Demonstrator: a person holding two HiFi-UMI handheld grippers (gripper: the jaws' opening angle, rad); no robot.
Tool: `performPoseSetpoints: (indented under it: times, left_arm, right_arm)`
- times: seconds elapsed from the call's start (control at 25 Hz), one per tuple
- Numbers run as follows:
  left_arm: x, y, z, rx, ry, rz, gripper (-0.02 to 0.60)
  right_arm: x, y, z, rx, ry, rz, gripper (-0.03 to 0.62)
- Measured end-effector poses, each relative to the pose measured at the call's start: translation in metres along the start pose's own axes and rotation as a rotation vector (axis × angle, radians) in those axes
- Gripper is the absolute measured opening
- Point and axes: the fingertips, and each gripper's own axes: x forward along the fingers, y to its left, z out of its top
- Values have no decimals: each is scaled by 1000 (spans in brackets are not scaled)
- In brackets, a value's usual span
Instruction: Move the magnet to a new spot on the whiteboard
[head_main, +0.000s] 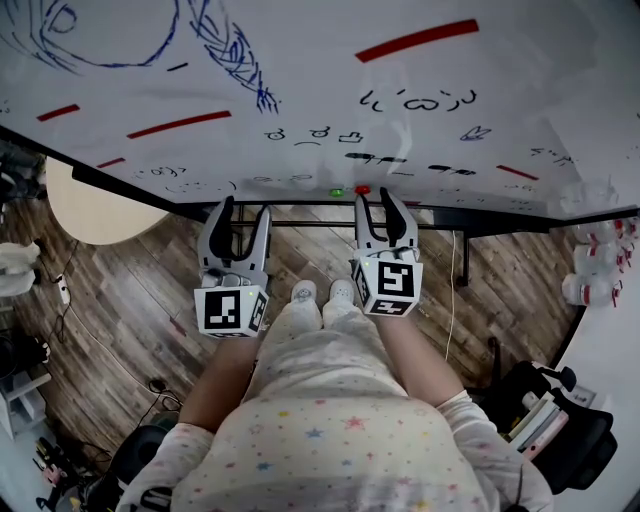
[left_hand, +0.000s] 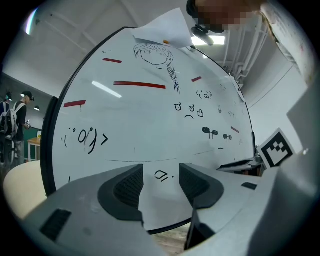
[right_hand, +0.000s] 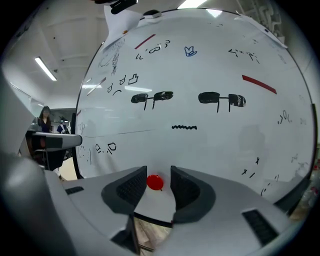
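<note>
magnet (right_hand: 154, 182) is sitting low on the whiteboard (right_hand: 215, 150), right between the jaws of our right gripper (right_hand: 158, 174), which are spread either side of it. we're holding the left gripper (left_hand: 161, 170) near the board too, jaws apart, nothing between them.

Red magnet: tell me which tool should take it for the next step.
Right. The red magnet sits on the whiteboard directly between the right tool's open jaws, not yet gripped. The left tool frames only whiteboard between its jaws, no magnet.
</note>
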Motion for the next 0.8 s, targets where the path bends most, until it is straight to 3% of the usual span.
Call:
performPoseSetpoints:
  times: [0.8]
  left_arm:
    - [-12,6,-12,-4,26,24,204]
  right_arm:
    - [12,7,-22,10,53,-39,146]
